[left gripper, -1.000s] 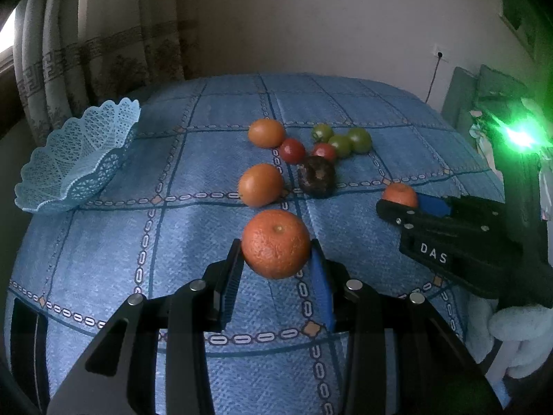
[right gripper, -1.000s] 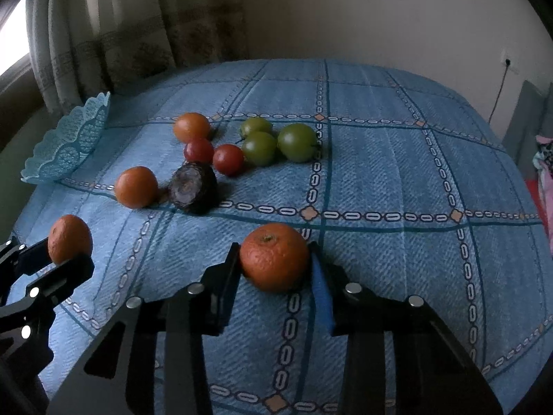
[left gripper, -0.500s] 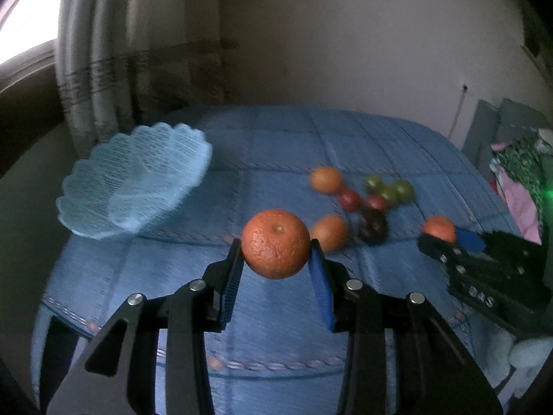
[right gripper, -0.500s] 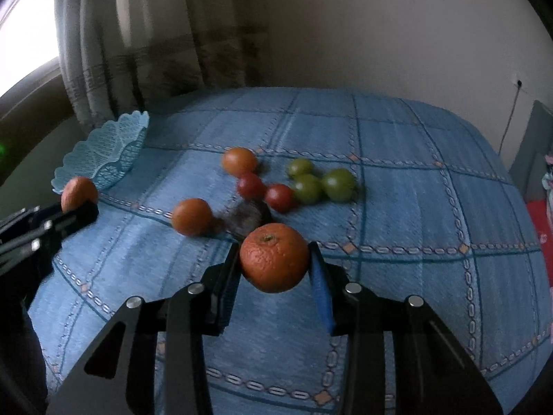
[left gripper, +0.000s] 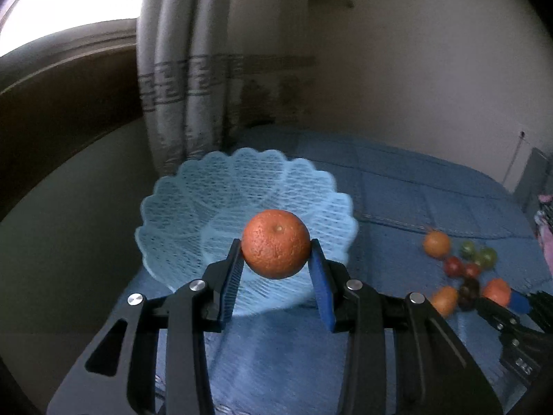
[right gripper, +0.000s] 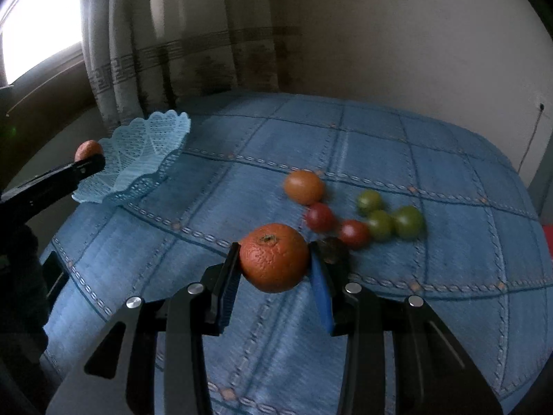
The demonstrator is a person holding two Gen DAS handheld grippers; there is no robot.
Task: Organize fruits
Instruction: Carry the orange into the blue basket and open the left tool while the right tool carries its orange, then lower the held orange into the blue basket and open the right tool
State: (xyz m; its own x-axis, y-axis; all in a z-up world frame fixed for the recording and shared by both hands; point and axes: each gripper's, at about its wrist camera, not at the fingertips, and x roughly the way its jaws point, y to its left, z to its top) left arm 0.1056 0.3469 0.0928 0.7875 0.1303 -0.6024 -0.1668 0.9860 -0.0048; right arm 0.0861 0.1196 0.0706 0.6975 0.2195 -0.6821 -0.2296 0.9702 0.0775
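Over the lacy blue mesh basket (left gripper: 193, 207) at the bed's (right gripper: 397, 159) left edge, the left hand-held gripper (left gripper: 276, 269) clamps a dimpled orange (left gripper: 275, 243). Only the right view shows the right hand-held gripper (right gripper: 274, 269) gripping a second orange (right gripper: 273, 257) (stem up).

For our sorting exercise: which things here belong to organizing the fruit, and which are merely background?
Belong: left tongs holding an orange; right tongs holding another orange; blue basket; loose fruit.
Background: curtain; blue cloth; window.

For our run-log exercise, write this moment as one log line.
left hand-held gripper: shut on orange, at basket | right hand-held gripper: shut on second orange, over cloth | basket: no fruit seen
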